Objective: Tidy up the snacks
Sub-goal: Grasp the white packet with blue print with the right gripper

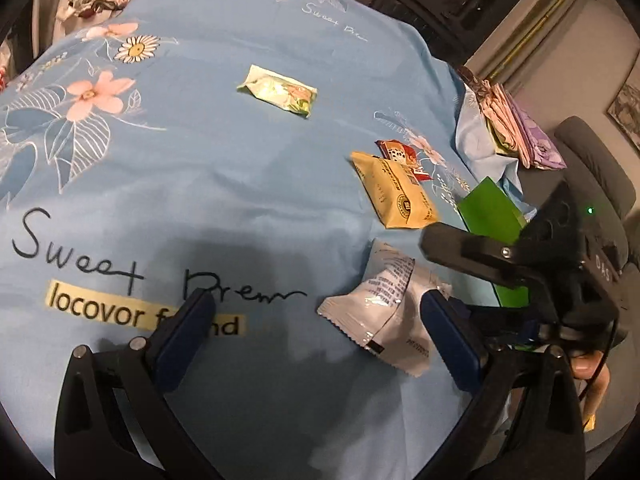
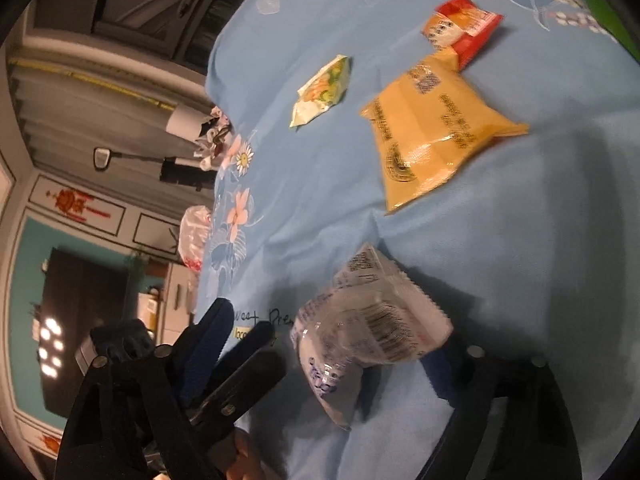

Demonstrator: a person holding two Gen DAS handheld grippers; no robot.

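Note:
A white snack packet (image 1: 384, 308) (image 2: 372, 332) lies crumpled on the blue flowered bedsheet (image 1: 240, 184). My right gripper (image 2: 328, 336) is open around it: the packet leans on the right pad and the left pad stands well clear. One black finger (image 1: 452, 244) of that gripper hangs over the packet in the left wrist view. My left gripper (image 1: 316, 300) is open too, wide, with the packet just inside its right finger and nothing gripped. Farther off lie a yellow packet (image 1: 396, 192) (image 2: 436, 136), a red packet (image 1: 404, 158) (image 2: 464, 28) partly under it, and a green-and-white packet (image 1: 278, 94) (image 2: 322, 92).
A green box (image 1: 492, 212) sits at the bed's right edge beside folded cloths (image 1: 516, 128). One finger (image 2: 248, 364) of the left gripper crosses the right wrist view at lower left. Beyond the bed's edge are a wall, dark furniture and a grey chair (image 1: 592, 168).

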